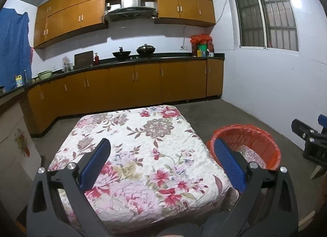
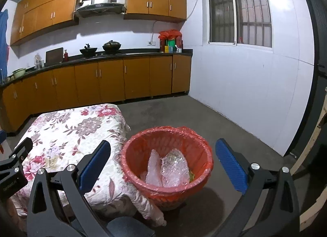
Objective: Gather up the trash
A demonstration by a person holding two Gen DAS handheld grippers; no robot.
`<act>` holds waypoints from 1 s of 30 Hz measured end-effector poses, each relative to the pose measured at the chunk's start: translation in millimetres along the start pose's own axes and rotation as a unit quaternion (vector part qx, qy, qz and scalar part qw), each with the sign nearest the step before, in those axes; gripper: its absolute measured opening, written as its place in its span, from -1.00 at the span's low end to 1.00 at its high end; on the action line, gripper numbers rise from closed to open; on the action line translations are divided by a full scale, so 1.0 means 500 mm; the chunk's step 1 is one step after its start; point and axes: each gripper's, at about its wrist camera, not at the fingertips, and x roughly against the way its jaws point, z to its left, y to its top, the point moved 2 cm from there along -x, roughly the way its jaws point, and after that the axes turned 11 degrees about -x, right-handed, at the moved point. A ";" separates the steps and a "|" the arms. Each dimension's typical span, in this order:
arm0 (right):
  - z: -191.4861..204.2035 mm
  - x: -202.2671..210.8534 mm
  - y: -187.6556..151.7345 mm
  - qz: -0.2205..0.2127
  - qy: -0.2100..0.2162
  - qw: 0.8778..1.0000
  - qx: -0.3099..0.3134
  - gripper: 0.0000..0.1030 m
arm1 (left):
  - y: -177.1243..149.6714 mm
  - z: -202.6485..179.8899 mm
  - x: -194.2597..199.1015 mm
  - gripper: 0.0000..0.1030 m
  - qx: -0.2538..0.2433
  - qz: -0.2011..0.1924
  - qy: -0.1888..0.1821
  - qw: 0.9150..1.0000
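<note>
The left gripper (image 1: 162, 161) has its blue fingers (image 1: 96, 163) spread wide and empty above the floral-quilted table (image 1: 143, 135), and the right gripper (image 2: 163, 163) hangs just as wide and empty over the bin. Between the right fingers (image 2: 230, 165) stands the red-lined trash basket (image 2: 130, 167) on the concrete floor (image 2: 235, 130), touching the quilt's hanging edge, with crumpled bubble wrap (image 2: 173, 167) and a clear plastic bag (image 2: 153, 167) inside. Beyond run the kitchen counter (image 2: 130, 54), two woks (image 2: 111, 46) and the barred window (image 2: 239, 10).
</note>
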 end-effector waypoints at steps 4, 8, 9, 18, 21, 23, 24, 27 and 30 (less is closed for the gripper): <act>0.014 0.008 -0.019 0.012 0.000 1.000 0.003 0.97 | -0.013 0.011 0.014 0.92 0.013 0.008 0.004 1.000; 0.019 0.018 -0.033 0.018 0.003 1.000 -0.001 0.97 | -0.030 0.020 0.023 0.92 0.024 0.023 0.008 0.999; 0.020 0.022 -0.036 0.018 0.003 1.000 -0.003 0.97 | -0.033 0.021 0.026 0.92 0.027 0.024 0.010 0.999; 0.024 0.036 -0.046 0.017 0.001 1.000 -0.006 0.97 | -0.049 0.037 0.050 0.92 0.041 0.029 0.014 0.999; 0.027 0.045 -0.055 0.020 0.000 1.000 -0.007 0.97 | -0.054 0.039 0.055 0.92 0.046 0.035 0.011 0.998; 0.028 0.051 -0.060 0.023 -0.001 1.000 -0.009 0.97 | -0.058 0.040 0.058 0.92 0.048 0.040 0.011 0.998; 0.028 0.054 -0.063 0.025 -0.001 1.000 -0.010 0.97 | -0.060 0.041 0.059 0.92 0.049 0.042 0.011 0.998; 0.028 0.056 -0.067 0.031 -0.002 0.999 -0.014 0.97 | -0.066 0.044 0.062 0.92 0.053 0.050 0.010 0.997; 0.026 0.059 -0.069 0.034 -0.004 0.999 -0.016 0.97 | -0.072 0.044 0.066 0.92 0.054 0.056 0.012 0.997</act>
